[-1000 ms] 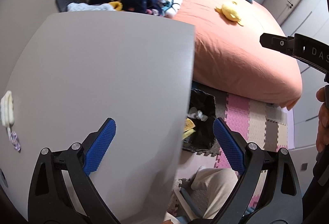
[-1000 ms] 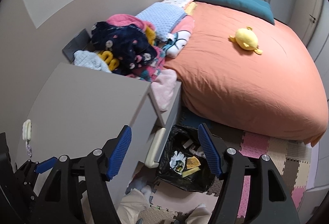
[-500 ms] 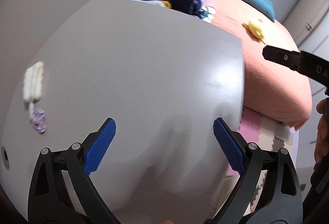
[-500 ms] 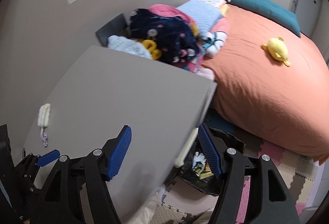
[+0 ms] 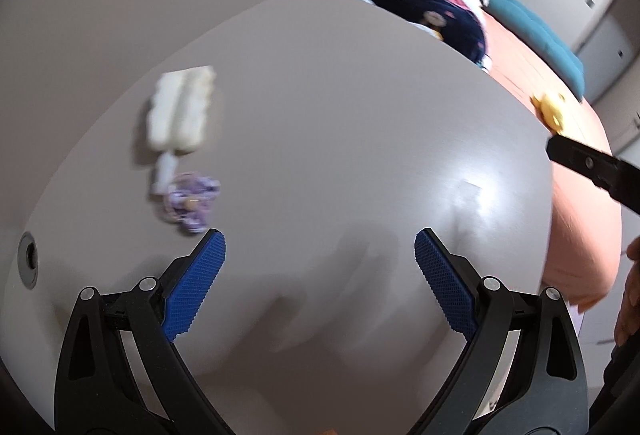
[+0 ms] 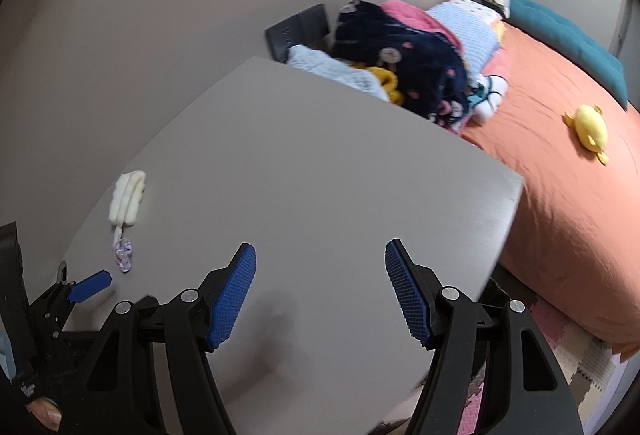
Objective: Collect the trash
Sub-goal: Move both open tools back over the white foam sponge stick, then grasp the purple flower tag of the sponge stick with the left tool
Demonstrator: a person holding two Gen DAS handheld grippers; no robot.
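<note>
While both my left gripper (image 5: 320, 275) and right gripper (image 6: 320, 291) are hanging empty with jaws spread, the crumpled purple wrapper (image 5: 192, 201) is lying uncollected on the grey tabletop (image 5: 360, 123), touching the white brush (image 5: 182, 111); pickup is pending.

Under both tongs the grey counter (image 6: 320, 175) looks smooth with a soft sheen. Ahead-left of the left tongs (image 5: 320, 275) lie a fluffy cream duster (image 5: 182, 115) and crinkled purple wrapper (image 5: 192, 203).
</note>
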